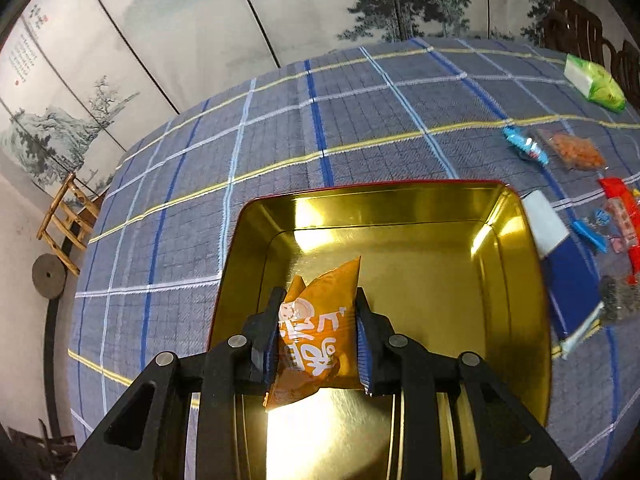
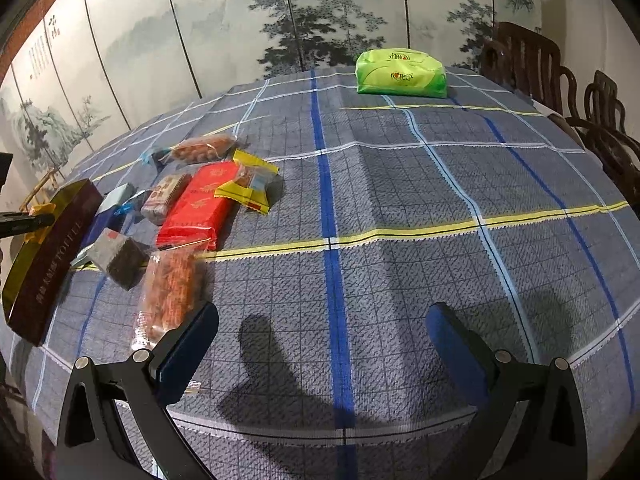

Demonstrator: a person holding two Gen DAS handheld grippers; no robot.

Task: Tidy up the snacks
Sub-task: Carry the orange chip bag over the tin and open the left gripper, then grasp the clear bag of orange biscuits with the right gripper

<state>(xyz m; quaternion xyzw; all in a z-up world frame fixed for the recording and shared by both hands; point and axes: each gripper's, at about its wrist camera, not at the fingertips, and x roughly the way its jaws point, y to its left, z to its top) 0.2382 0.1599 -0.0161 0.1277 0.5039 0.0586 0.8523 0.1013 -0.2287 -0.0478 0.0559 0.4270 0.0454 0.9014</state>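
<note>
My left gripper (image 1: 318,300) is shut on an orange snack packet (image 1: 316,332) and holds it over the open gold tin (image 1: 516,248), whose inside is bare. The tin shows from the side in the right wrist view (image 2: 44,256), dark red outside. My right gripper (image 2: 322,316) is open and empty above the checked tablecloth. Loose snacks lie to its left: a red packet (image 2: 200,204), a yellow packet (image 2: 248,184), a clear bag of orange pieces (image 2: 170,292), a dark cube packet (image 2: 118,258), a nut bag (image 2: 202,148).
A green tissue pack (image 2: 400,72) lies at the table's far side. Dark wooden chairs (image 2: 560,80) stand at the right. A painted screen runs behind the table. In the left wrist view, a blue and white box (image 1: 564,276) leans by the tin's right wall.
</note>
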